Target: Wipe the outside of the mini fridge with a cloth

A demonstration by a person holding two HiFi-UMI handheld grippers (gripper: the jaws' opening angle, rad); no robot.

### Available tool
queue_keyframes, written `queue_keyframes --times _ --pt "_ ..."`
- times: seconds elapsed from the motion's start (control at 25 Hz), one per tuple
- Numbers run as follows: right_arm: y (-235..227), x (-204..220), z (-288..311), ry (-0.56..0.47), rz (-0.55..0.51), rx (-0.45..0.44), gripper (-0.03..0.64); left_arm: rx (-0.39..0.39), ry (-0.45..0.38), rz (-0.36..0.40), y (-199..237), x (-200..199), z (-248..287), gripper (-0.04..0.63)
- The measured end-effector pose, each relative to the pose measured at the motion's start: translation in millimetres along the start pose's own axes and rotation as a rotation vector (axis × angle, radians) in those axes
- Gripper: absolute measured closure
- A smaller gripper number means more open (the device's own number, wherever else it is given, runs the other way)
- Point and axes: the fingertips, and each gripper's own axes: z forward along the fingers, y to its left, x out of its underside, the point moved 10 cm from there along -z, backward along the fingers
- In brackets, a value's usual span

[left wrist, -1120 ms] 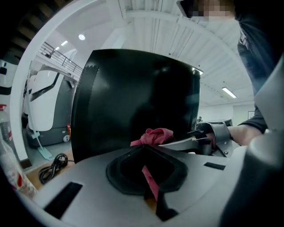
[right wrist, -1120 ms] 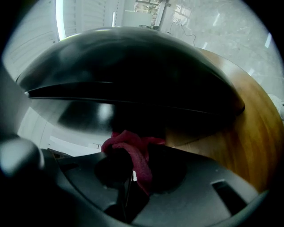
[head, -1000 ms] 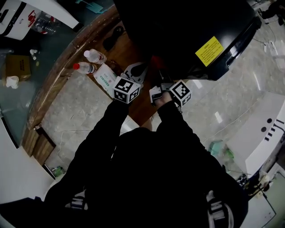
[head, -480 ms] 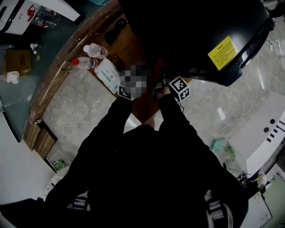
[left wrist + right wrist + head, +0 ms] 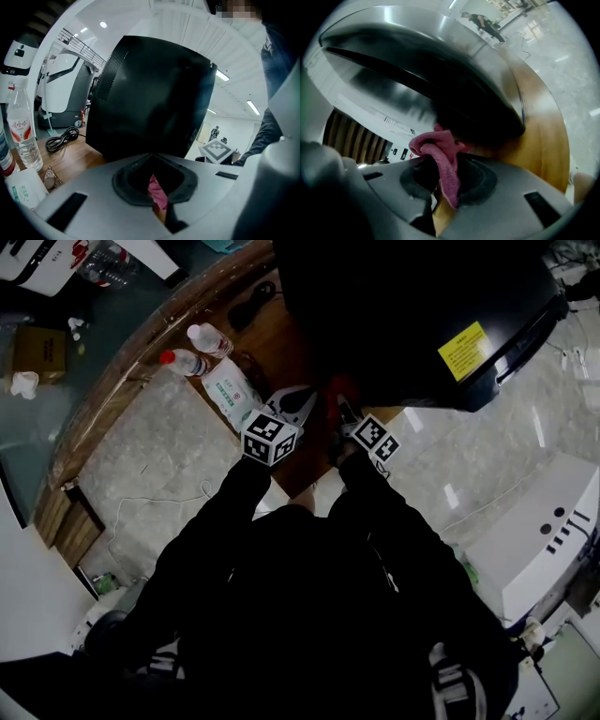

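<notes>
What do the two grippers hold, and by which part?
The pink cloth: the right gripper pinches it below a bunched end; the left gripper holds another part.

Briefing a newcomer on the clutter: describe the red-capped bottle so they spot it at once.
Find the big black mini fridge on the wooden tabletop. Left of it in the head view, two clear plastic bottles stand beside a white packet with green print. The red-capped clear plastic bottle alone has a red cap; its neighbour has a white one.
</notes>
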Motion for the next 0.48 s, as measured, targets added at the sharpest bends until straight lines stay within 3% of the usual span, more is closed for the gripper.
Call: queue_keyframes --times 0.28,0.48 --pt "41.3 -15.5 -84.0 0.047 -0.310 -0.182 0.523 0.007 -0.060 0.099 -59.6 -22.3 -30.4 0.589" --pt "81.6 -47.8 -137.2 0.048 -0.590 -0.311 0.523 -0.006 -0.149 0.093 -112.2 -45.1 -47.5 0.589"
